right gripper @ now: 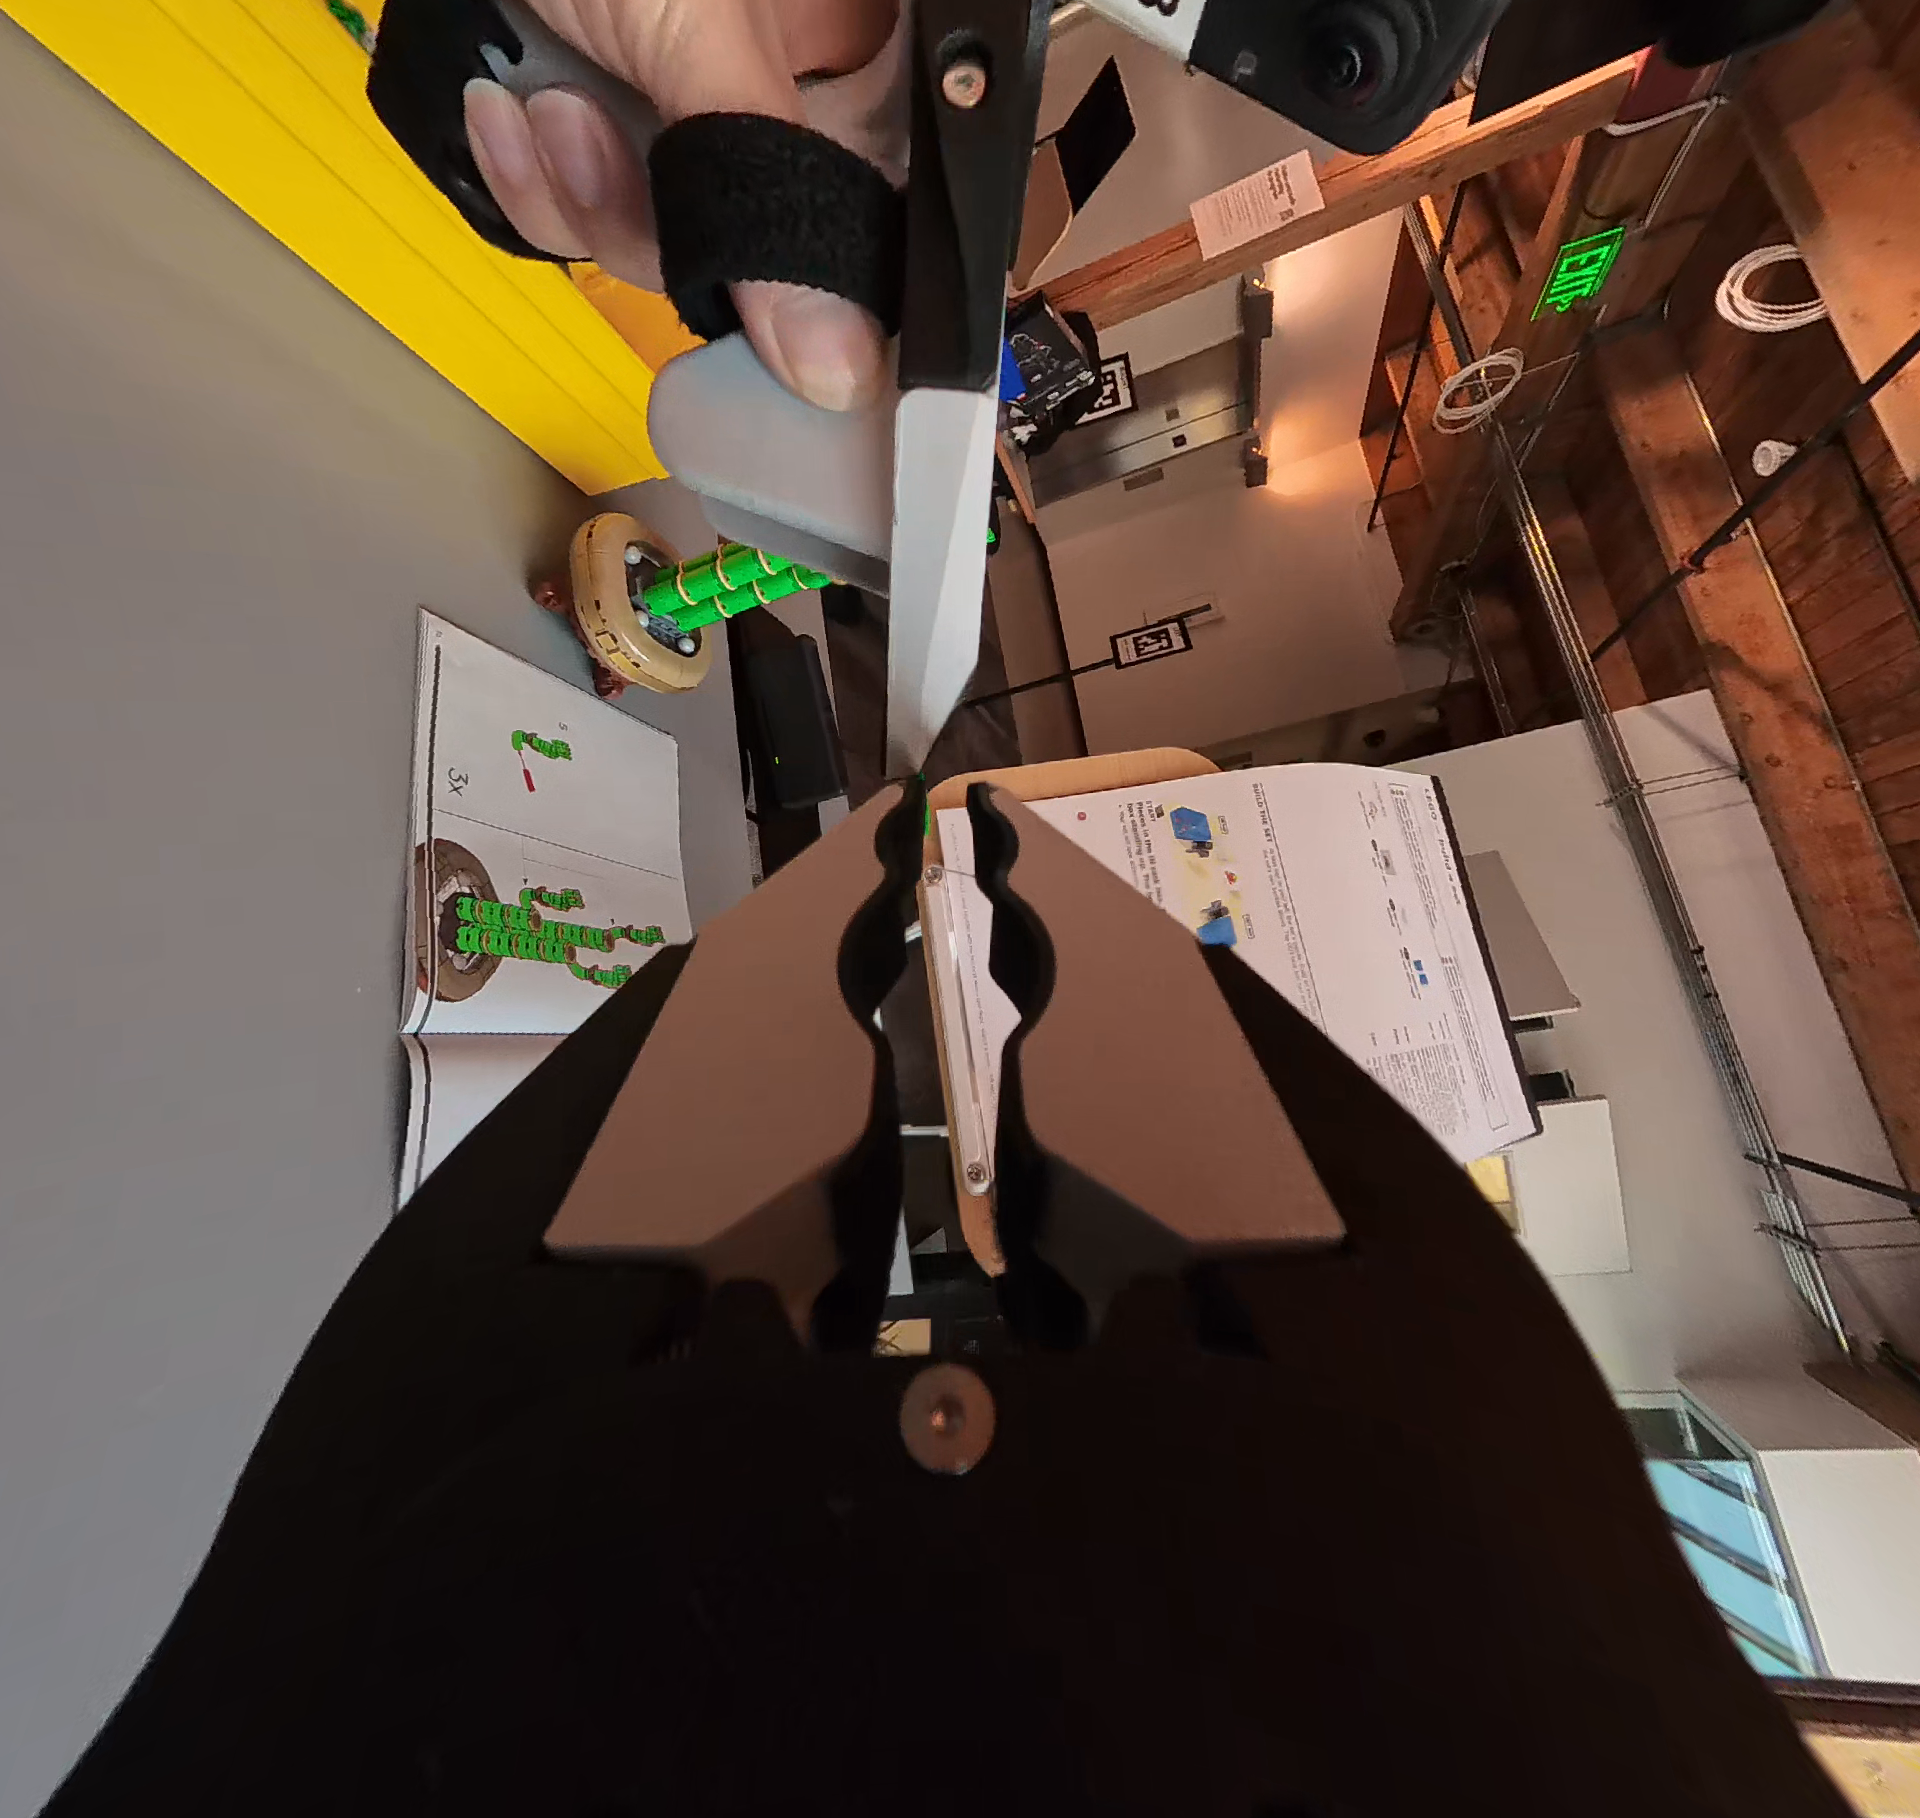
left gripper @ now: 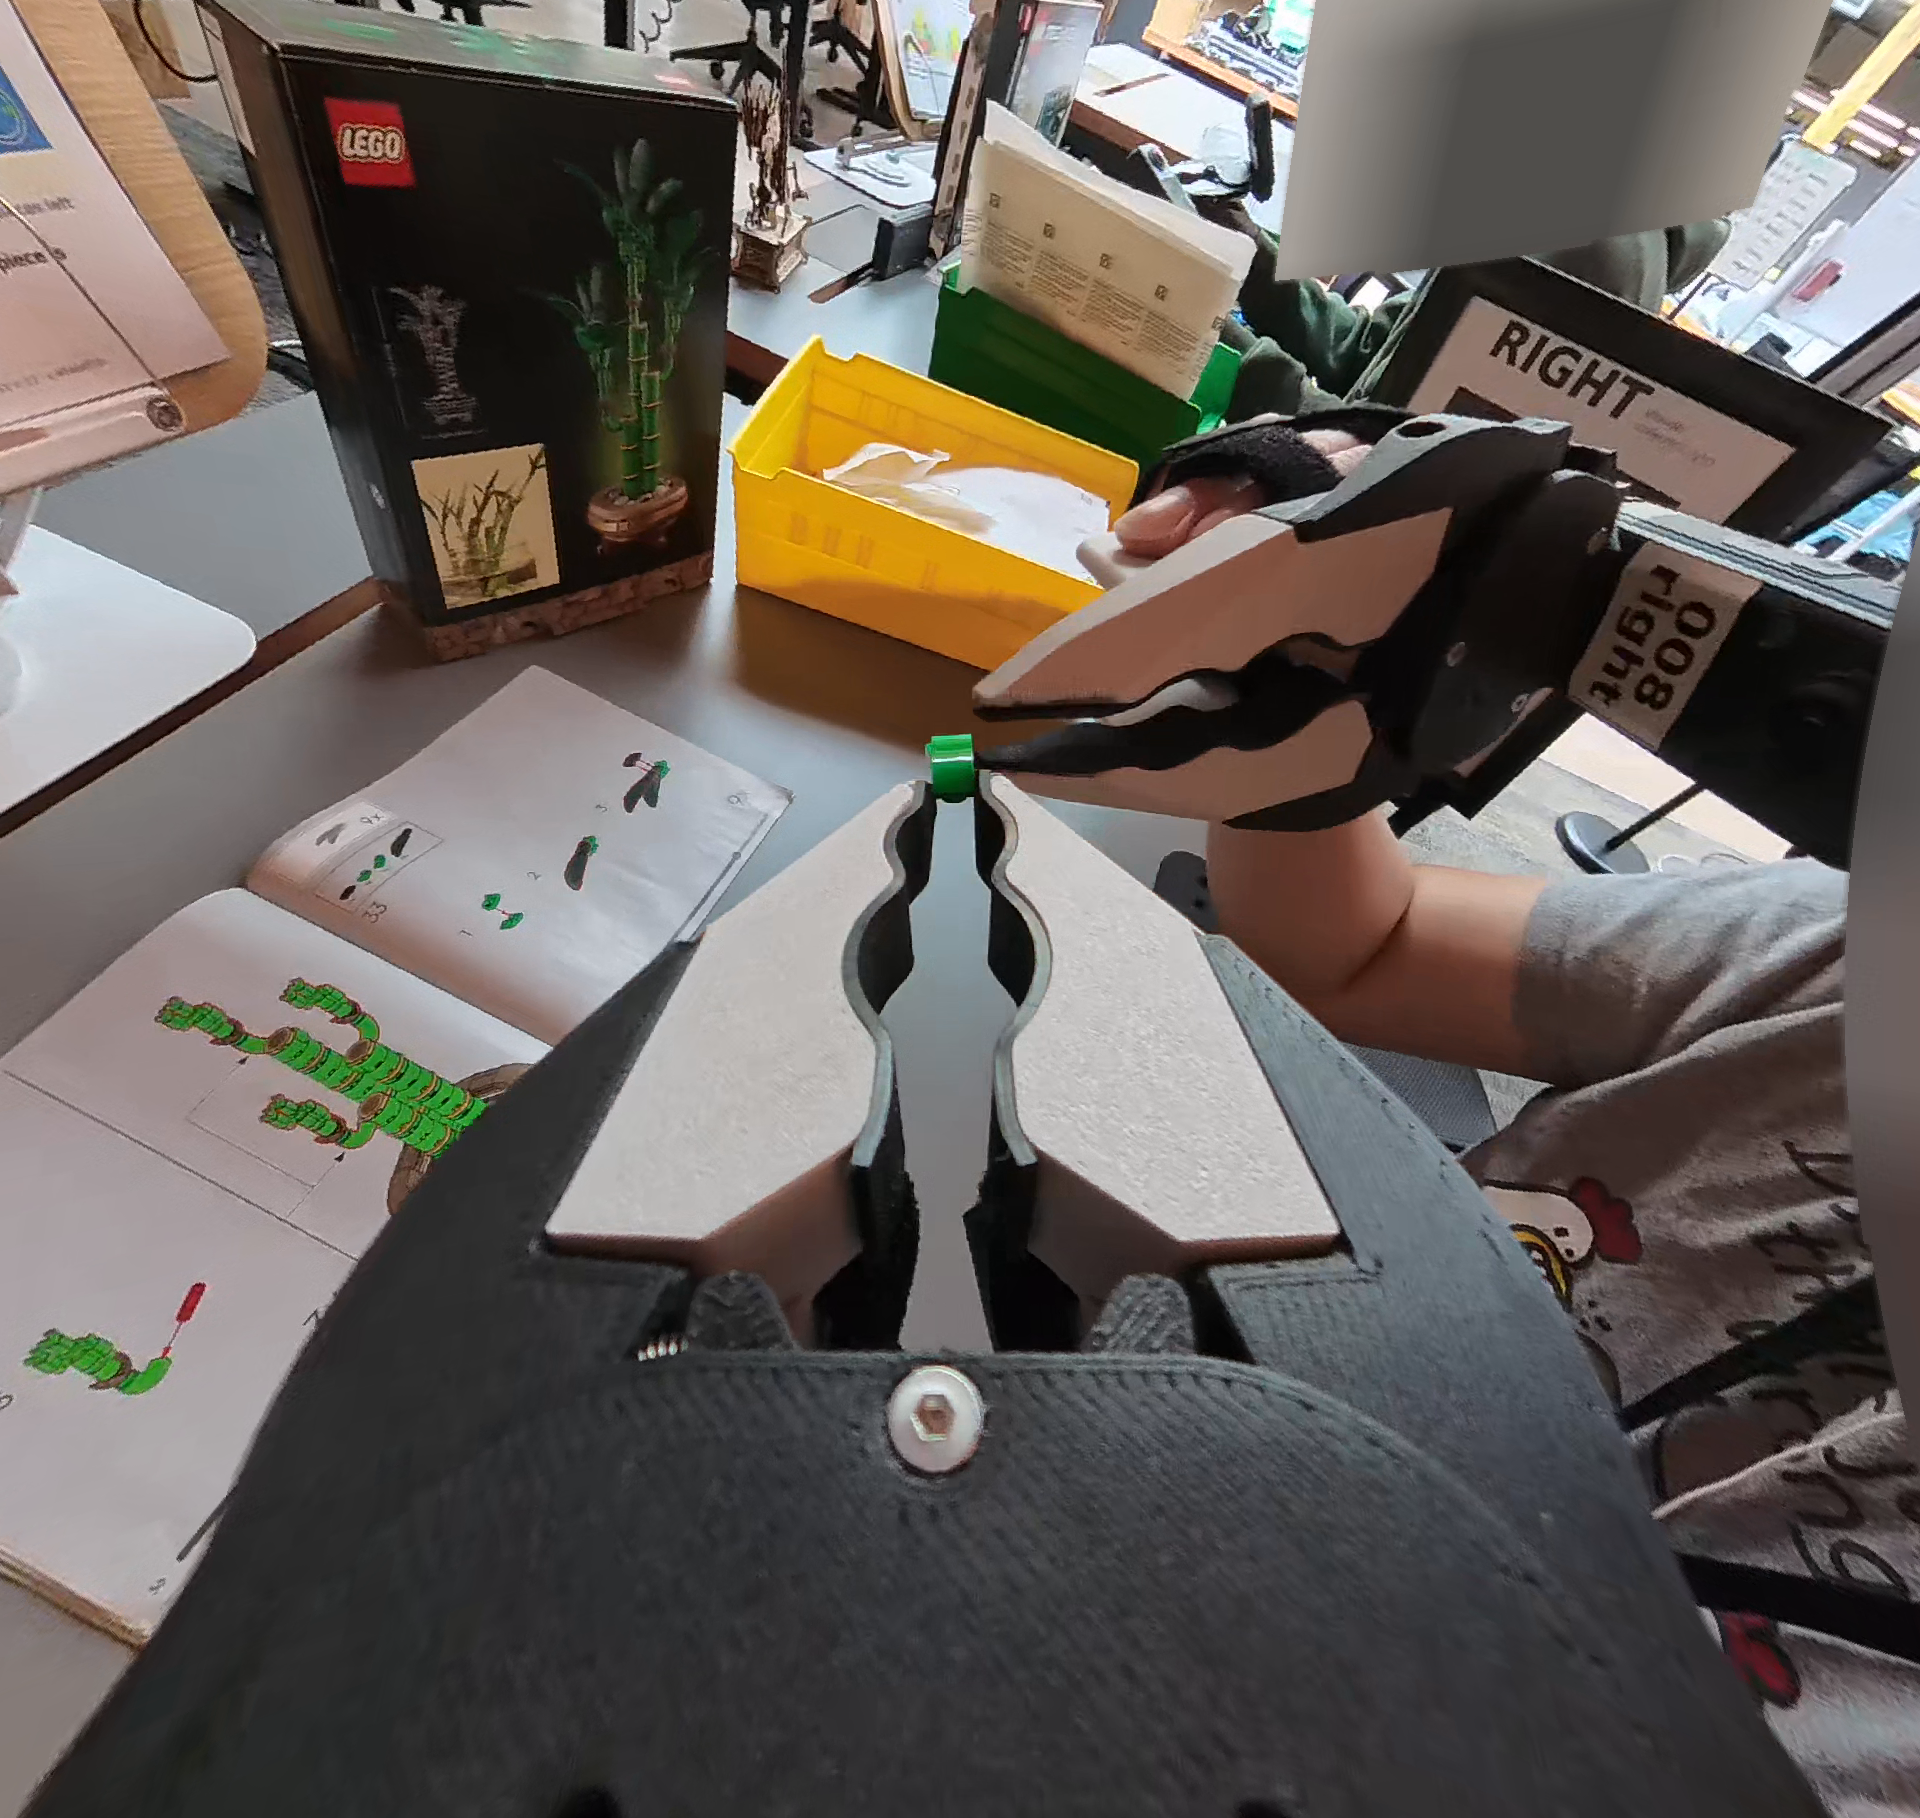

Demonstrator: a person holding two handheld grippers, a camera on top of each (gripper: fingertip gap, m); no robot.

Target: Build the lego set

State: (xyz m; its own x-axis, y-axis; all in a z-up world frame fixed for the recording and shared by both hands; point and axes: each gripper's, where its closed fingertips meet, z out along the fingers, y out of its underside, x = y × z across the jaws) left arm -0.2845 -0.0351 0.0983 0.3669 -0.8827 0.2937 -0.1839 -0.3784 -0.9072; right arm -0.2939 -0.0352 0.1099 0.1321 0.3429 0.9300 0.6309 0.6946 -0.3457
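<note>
My left gripper (left gripper: pixel 951 789) is shut on a small green round lego piece (left gripper: pixel 950 767), held at its fingertips above the dark table (left gripper: pixel 821 698). My right gripper (left gripper: pixel 983 726) comes in from the right, and its lower fingertip touches the green piece. In the right wrist view, my right gripper (right gripper: pixel 940 794) has its jaws a narrow gap apart, with nothing seen between them except a green sliver (right gripper: pixel 924 814) at the tip. The left gripper's finger (right gripper: pixel 935 573) points down onto that spot. The part-built green bamboo model (right gripper: pixel 665 605) lies in its tan pot on the table.
The open instruction booklet (left gripper: pixel 499 895) lies at the left and also shows in the right wrist view (right gripper: pixel 540 854). The black lego box (left gripper: pixel 488 334) stands behind it. Beyond it are a yellow bin (left gripper: pixel 914 563) with paper and a green bin (left gripper: pixel 1070 376) with leaflets. A paper on a stand (right gripper: pixel 1299 916) is ahead. Only a small space, under 4 cm, lies between the two pairs of fingers.
</note>
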